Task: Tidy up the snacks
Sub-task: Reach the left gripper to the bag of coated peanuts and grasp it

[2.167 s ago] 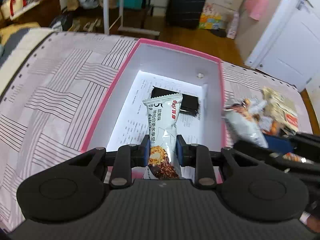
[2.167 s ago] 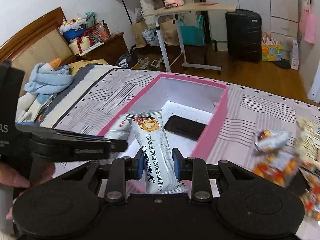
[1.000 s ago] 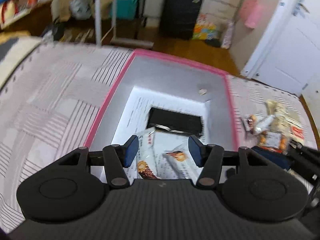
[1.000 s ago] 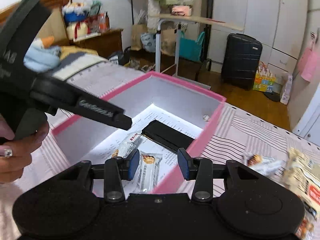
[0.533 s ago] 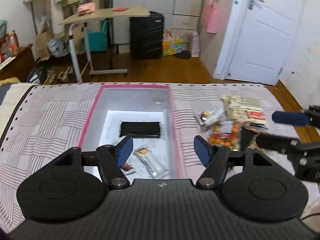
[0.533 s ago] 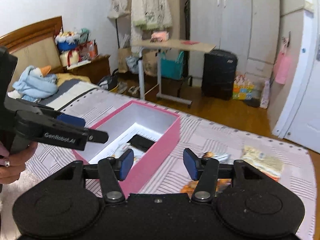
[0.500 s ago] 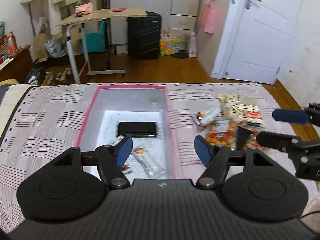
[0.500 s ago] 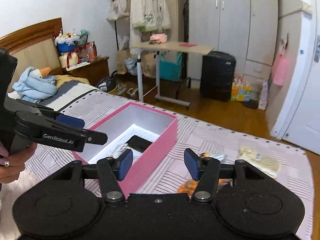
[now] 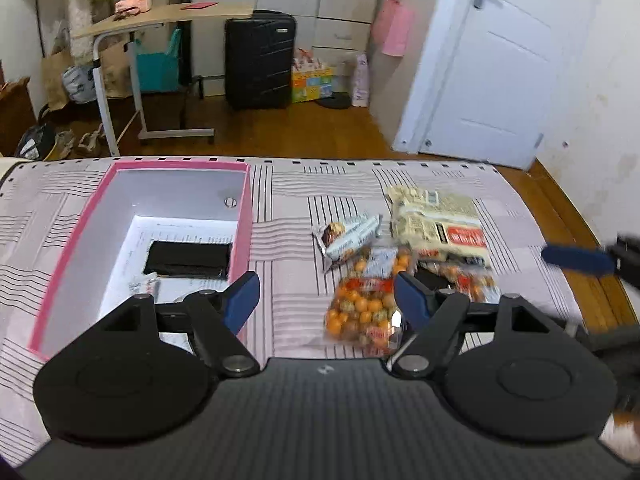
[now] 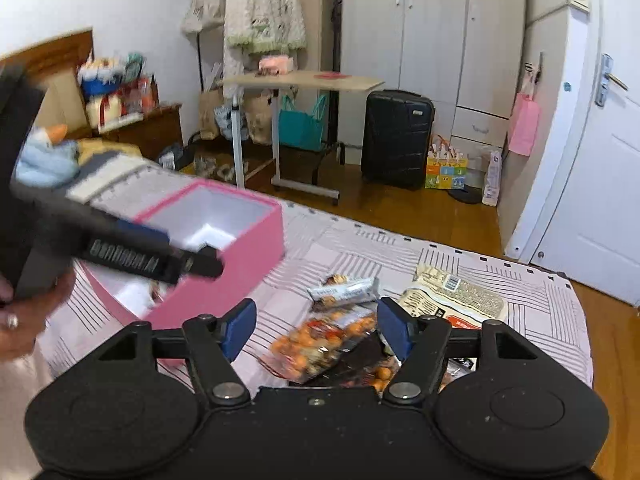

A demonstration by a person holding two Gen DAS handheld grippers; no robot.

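Note:
A pink box (image 9: 244,216) with a white inside stands on the bed at the left; it also shows in the right wrist view (image 10: 256,248). It holds a black packet (image 9: 188,258) and a snack bar (image 9: 142,282), mostly hidden. A pile of snacks lies to its right: a silver bar (image 9: 350,236), a bag of orange balls (image 9: 364,308) and a beige pack (image 9: 436,224). My left gripper (image 9: 326,300) is open and empty above the bed between box and pile. My right gripper (image 10: 316,326) is open and empty over the orange bag (image 10: 320,344).
The striped bedspread (image 9: 288,200) ends at the far edge, with wooden floor beyond. A rolling desk (image 9: 160,20), a black suitcase (image 9: 260,60) and a white door (image 9: 500,60) stand behind. The right gripper's blue fingertip (image 9: 576,258) shows at the right edge.
Both grippers let go of their snack bars into the pink box, opened wide, pulled back and swung right toward the snack pile.

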